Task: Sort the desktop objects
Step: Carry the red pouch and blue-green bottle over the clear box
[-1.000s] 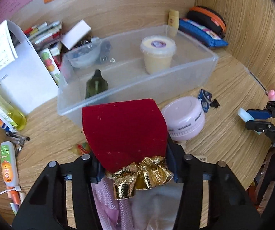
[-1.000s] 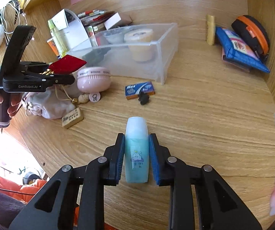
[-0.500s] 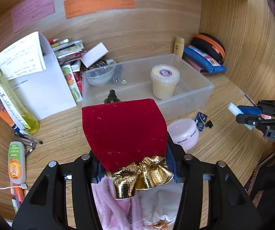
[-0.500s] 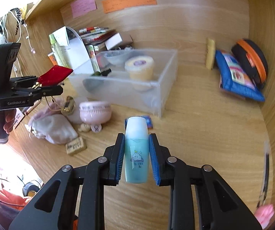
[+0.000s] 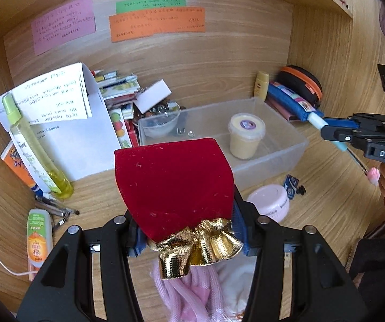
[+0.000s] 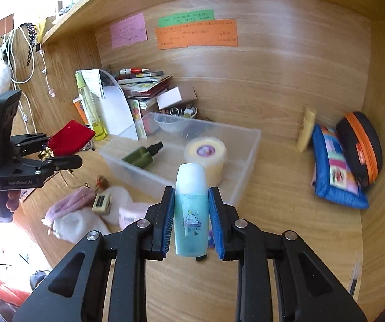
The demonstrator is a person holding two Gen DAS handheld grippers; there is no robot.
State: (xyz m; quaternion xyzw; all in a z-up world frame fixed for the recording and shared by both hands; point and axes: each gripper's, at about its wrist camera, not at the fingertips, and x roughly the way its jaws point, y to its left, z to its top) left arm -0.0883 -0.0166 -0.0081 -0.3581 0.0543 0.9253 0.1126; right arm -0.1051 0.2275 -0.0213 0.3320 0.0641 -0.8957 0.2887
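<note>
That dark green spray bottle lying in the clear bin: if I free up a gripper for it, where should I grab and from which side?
Grip the green spray bottle across its wide body, not the thin black nozzle. It lies on its side near the clear bin's front wall, nozzle aimed at the yellow tub. Probably come straight down from above, jaws spanning the body's width; the wall blocks a side approach.

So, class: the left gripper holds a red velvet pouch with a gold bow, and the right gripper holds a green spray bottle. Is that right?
Not quite. The right gripper holds a light blue bottle with a white cap, as the right wrist view shows. The green spray bottle lies in the clear plastic bin. The left gripper does hold the red velvet pouch with the gold bow.
</note>
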